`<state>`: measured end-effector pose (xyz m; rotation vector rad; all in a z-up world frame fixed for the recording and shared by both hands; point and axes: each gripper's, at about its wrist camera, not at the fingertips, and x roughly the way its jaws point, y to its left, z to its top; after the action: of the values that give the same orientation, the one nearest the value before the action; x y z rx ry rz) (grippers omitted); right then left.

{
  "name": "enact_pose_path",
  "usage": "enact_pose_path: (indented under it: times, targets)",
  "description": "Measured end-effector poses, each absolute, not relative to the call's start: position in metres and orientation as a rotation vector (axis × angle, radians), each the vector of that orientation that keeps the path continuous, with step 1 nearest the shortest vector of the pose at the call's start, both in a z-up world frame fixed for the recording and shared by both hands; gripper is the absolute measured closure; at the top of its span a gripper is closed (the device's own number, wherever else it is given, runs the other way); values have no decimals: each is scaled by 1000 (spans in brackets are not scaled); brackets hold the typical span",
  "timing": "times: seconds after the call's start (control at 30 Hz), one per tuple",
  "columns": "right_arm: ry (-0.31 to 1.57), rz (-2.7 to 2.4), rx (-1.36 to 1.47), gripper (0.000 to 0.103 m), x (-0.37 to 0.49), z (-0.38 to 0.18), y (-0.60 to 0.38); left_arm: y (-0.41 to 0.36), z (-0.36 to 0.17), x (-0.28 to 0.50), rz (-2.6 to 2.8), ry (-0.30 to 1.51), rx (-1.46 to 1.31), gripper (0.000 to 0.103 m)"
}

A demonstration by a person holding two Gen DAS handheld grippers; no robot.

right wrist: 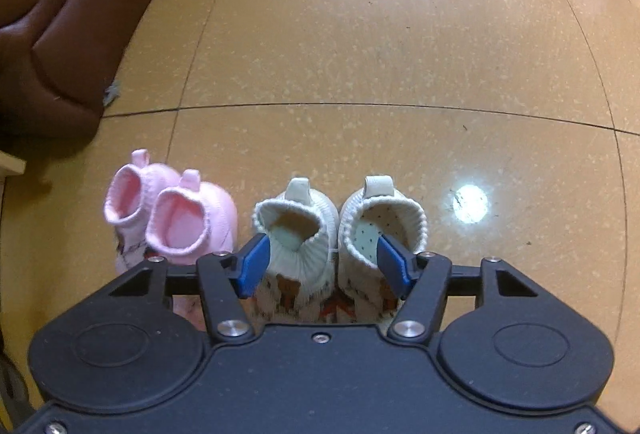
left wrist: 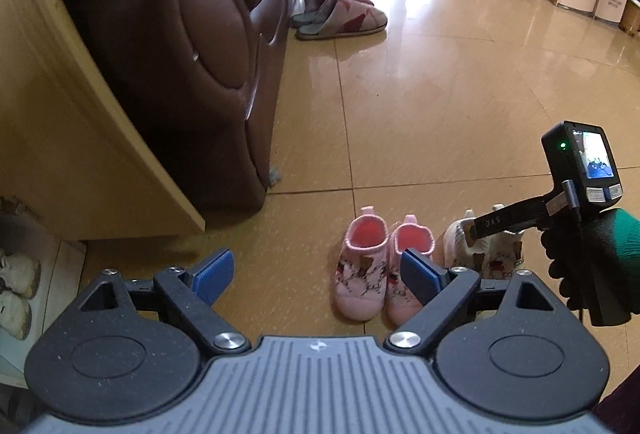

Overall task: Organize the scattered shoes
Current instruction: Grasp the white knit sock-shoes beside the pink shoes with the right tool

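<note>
slippers [left wrist: 340,13] only in left view; sofa [left wrist: 180,53] beside

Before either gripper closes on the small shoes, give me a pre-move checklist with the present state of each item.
1. Cream shoes side by side on the floor: ok.
2. Right gripper spans the cream pair, one finger outside the left shoe, the other in the right shoe's opening: ok.
3. Its pads press on the shoes: cannot tell.
4. Left gripper open, nothing between its fingers: ok.
5. Left gripper centred on the pink shoes: not ok, they sit toward its right finger.
6. Pink pair upright, together: ok.
</note>
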<state>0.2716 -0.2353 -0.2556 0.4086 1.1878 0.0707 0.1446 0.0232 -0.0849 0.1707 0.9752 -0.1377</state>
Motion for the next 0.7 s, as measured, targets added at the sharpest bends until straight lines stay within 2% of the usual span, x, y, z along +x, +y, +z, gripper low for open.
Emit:
enact_pose_path:
  times: [0.13,0.23,0.37,0.43,0.47,0.57,0.7]
  targets:
    - [1174,20,420,41,275,-267,-235,27,-86,147,-135,977,171,12]
    - [1196,-16,474,47,278,-281,-238,30,-87,149,-130,979,166,12]
    - [1209,-23,452,48,281,-294,-233,34,-84,146,-128,975,166,12]
    - [1211,-22,442,52,282,-299,-232,34,-82,144,-128,971,171,12]
    - [1207,-19,431,57,282,-302,-232,35,-81,143,-127,969,174,12]
    - [1187,9,425,88,279,-299,-233,37,-78,140,-115,962,176,12]
    - [1155,26,443,92,273,-287,-237,41,-70,135,-90,944,170,12]
